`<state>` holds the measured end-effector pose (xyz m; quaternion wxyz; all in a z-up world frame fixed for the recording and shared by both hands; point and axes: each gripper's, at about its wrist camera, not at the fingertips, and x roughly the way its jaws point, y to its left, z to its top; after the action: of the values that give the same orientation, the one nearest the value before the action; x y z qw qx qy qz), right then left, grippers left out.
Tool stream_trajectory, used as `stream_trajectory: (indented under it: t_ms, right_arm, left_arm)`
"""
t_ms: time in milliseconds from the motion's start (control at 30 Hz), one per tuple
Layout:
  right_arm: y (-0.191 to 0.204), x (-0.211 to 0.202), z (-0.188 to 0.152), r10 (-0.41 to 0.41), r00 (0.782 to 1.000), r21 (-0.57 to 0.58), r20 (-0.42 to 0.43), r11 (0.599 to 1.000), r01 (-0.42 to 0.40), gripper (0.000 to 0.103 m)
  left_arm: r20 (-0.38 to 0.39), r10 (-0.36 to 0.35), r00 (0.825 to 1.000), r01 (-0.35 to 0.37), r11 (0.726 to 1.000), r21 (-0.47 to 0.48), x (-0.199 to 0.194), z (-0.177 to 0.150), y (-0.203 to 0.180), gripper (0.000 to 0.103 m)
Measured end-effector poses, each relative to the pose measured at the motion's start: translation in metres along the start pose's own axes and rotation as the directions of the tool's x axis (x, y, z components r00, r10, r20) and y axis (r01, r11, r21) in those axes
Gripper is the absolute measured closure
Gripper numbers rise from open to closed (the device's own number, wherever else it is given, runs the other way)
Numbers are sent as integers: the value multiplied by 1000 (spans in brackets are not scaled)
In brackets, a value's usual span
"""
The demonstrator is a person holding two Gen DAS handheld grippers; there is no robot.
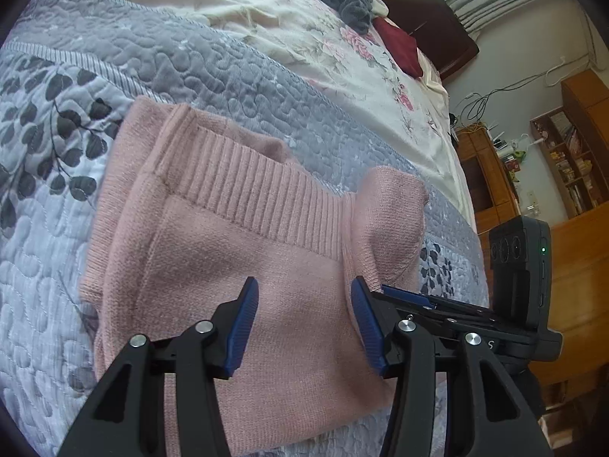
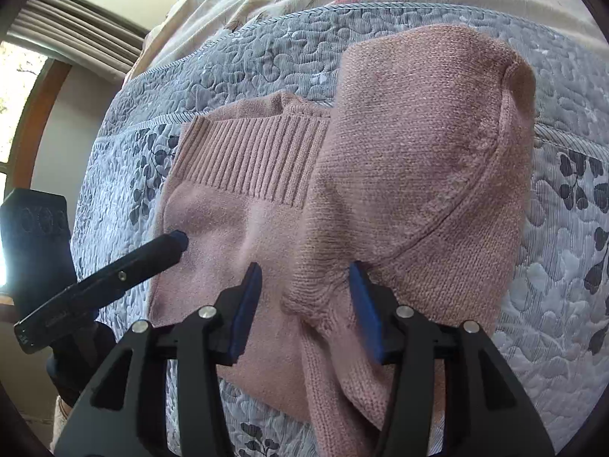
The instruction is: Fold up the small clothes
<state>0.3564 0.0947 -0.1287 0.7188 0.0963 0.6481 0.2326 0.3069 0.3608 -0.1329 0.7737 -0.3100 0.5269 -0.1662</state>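
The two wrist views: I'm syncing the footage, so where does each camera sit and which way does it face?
Left wrist: on the left gripper, looking across the pink sweater and quilt; the right gripper shows at right.
Right wrist: on the right gripper, over a raised sweater fold; the left gripper's tip shows at left.
Shared: sweater, quilt.

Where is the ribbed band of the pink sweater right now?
In the left wrist view the ribbed band runs across the pink sweater on the grey quilt, beyond the open left hand-held gripper and left of a folded-over flap.
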Motion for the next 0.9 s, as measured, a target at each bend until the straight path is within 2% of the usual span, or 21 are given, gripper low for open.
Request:
stream_trajectory:
  t_ms: [100,200,333,433,500,700,767,833,900]
  right_arm:
    - [-4,-16,0,38,999,45,2,998,-38,53]
    - [-12,-44,-5,53,998,58,43,997,-55,53]
    - [-41,-82,-15,28,994,101,110,994,-40,53]
    - [-75,-101,-28,-8,988,155,151,988,-15,52]
    - [-102,-108,-39,-16,986,202,164,979,-18,52]
    - [-164,-97,-76,-9,990,304,144,952,-36,52]
    - [-173,-92,-86,-4,990,314,142,948,-41,52]
    - [-176,-86,-91,5,990,319,141,947,-50,52]
    - [-178,-81,-95,5,991,320,137,946,-49,52]
  left_arm:
    - [-23,-57,998,56,997,-53,11,-2,-1,49]
    - [-41,-98,994,95,992,-78,24,0,-8,46]
    - [-62,-126,990,121,989,-83,45,3,-23,45]
    - [-92,-134,987,128,989,-70,62,6,-38,43]
    - [-121,-114,986,108,992,-60,77,7,-45,39]
    - [-161,-82,984,74,996,-58,111,8,-57,39]
    - [-151,-81,985,74,996,-52,117,8,-61,41]
    - [-147,-92,985,85,995,-53,121,8,-66,48]
    - [-146,-68,987,63,997,-40,123,7,-69,68]
